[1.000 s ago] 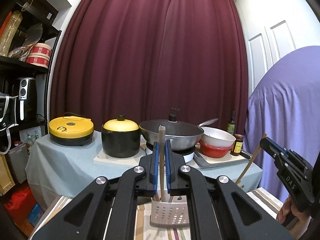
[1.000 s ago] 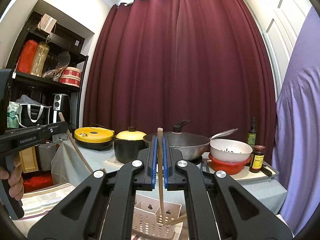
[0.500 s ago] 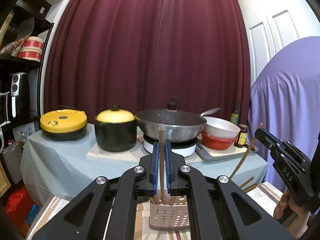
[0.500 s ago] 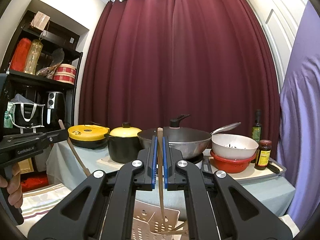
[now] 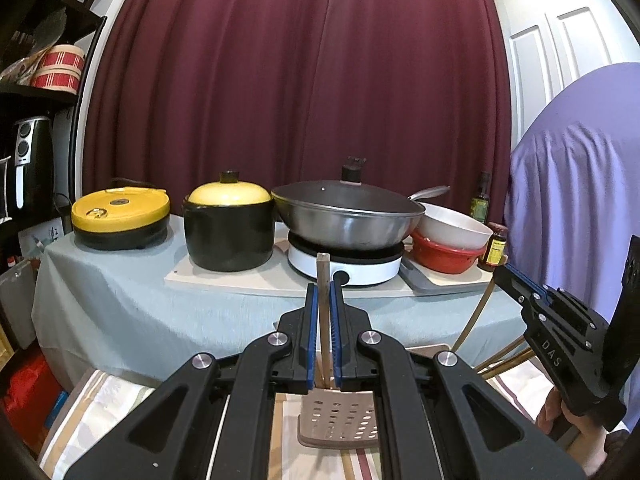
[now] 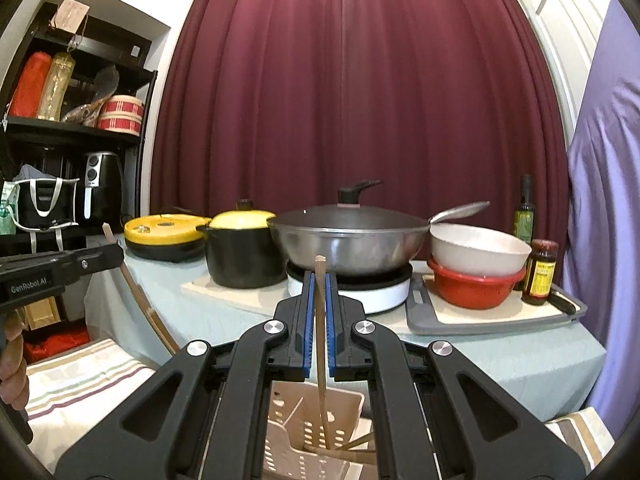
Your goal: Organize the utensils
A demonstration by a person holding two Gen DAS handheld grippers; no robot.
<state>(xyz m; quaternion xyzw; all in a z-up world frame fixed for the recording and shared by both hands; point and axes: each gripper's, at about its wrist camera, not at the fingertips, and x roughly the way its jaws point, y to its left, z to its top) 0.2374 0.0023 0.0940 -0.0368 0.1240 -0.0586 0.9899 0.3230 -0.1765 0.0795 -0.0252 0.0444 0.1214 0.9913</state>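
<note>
Fingers of the left gripper [image 5: 323, 308] pinch a wooden chopstick [image 5: 322, 276] between their blue pads, its square top poking up above the fingertips and its lower end reaching down into the perforated utensil holder [image 5: 340, 424] just below. Likewise, the right gripper [image 6: 319, 300] is clamped on a second chopstick [image 6: 320, 280], which runs down between the pads into the same holder [image 6: 312, 440]; several more sticks lie slanted inside that holder, in a compartment I cannot make out clearly.

The holder stands on a striped cloth [image 6: 76, 376], in front of a table draped in pale blue [image 5: 120, 304]. Behind the holder on that table sit a lidded steel wok [image 5: 348, 220] on a white cooktop, a black pot with a yellow lid [image 5: 228, 232] to the left of the wok, and a white bowl stacked in a red one [image 6: 476, 268] to its right.

From the left camera the right gripper shows beyond the holder at the right, its stick slanting downward.
</note>
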